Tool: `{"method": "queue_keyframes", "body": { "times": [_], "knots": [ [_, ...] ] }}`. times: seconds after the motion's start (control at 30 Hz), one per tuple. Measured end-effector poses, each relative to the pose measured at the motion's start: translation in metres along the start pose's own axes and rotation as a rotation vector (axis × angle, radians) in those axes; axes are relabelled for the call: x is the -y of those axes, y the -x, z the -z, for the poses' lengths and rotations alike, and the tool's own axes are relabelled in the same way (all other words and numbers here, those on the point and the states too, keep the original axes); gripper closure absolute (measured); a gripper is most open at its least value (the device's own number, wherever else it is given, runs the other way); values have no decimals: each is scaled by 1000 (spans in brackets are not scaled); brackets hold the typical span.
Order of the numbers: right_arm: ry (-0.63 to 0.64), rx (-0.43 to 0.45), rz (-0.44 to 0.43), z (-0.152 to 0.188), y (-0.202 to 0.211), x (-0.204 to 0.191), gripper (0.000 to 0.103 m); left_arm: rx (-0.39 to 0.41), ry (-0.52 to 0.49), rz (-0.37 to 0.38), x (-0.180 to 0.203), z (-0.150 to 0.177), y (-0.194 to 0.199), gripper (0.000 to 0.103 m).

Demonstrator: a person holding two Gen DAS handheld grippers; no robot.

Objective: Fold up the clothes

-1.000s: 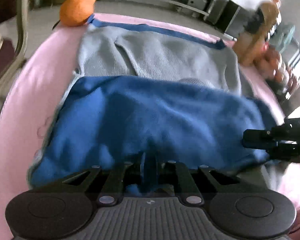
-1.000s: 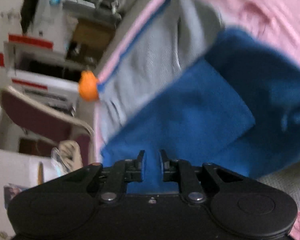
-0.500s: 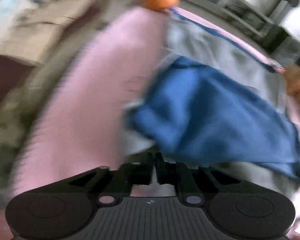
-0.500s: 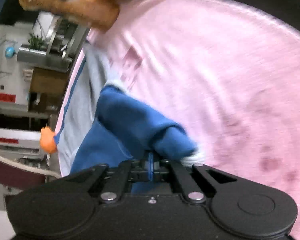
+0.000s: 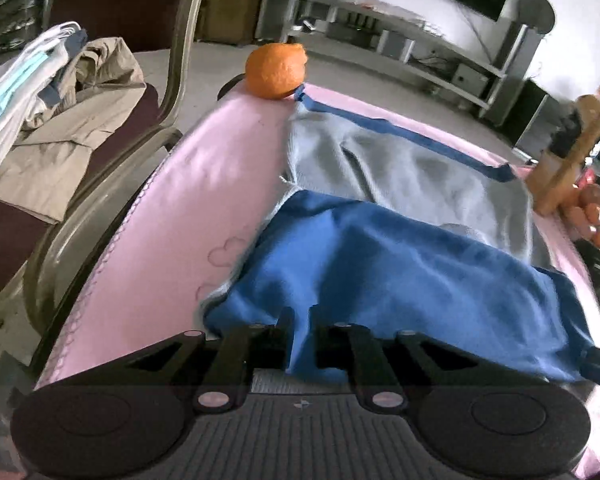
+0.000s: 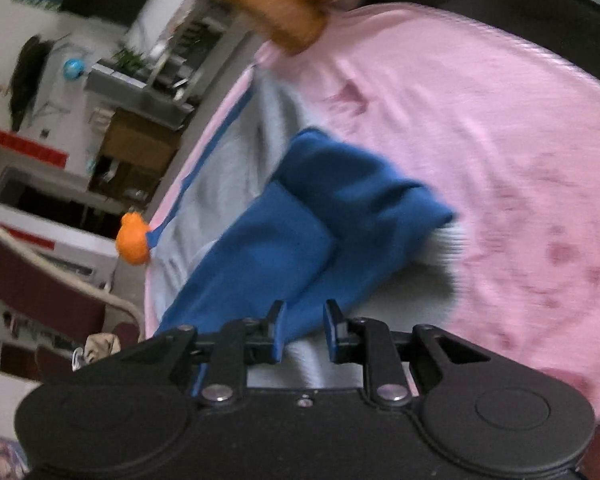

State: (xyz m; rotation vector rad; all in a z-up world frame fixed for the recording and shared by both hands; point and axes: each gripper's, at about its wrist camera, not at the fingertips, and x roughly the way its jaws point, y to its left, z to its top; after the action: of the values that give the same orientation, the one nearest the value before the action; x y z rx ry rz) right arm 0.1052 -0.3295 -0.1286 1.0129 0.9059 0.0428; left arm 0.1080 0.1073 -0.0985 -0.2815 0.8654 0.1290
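the blue-and-grey garment (image 5: 400, 248) lies on the pink cloth (image 5: 204, 200) covering the table, blue half folded over grey. an orange (image 5: 275, 71) sits at the far corner, a chair (image 5: 100, 168) with clothes to the left. the left gripper (image 5: 300, 322) has jaws slightly apart with blue fabric between them; the right gripper (image 6: 303, 326) is parted around the blue edge.

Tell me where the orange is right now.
In the left wrist view the orange sits at the far left corner of the pink sheet, touching the blue trim end of the grey garment. Beyond the blue cloth.
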Motion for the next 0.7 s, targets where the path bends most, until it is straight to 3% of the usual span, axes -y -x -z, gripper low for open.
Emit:
{"method": "queue_keyframes", "body": {
  "times": [0.13,0.2,0.23,0.3,0.4,0.5,0.57,0.7],
  "knots": [
    [18,1,-27,-1,-22,-13,82,-93,86,-38,-17,1,-24,92],
    [-10,0,63,-5,-29,-2,83,-111,66,-32,-19,8,-19,91],
    [-28,0,117,-8,-33,6,103,-131,73,-29,-22,12,-18,91],
    [-33,9,134,-10,-26,13,103,-148,92,-29,-29,18,-15,91],
    [-33,27,137,-10,-12,20,103,-116,58,-126,-32,23,-8,92],
    [-33,51,156,-5,6,24,100,-63,13,-160,-28,27,9,93],
    [-11,63,155,0,19,21,89,-34,-8,-134,-22,31,22,93],
    [44,69,107,13,35,10,86,-27,-60,-25,-4,43,31,93]
  ]
}}
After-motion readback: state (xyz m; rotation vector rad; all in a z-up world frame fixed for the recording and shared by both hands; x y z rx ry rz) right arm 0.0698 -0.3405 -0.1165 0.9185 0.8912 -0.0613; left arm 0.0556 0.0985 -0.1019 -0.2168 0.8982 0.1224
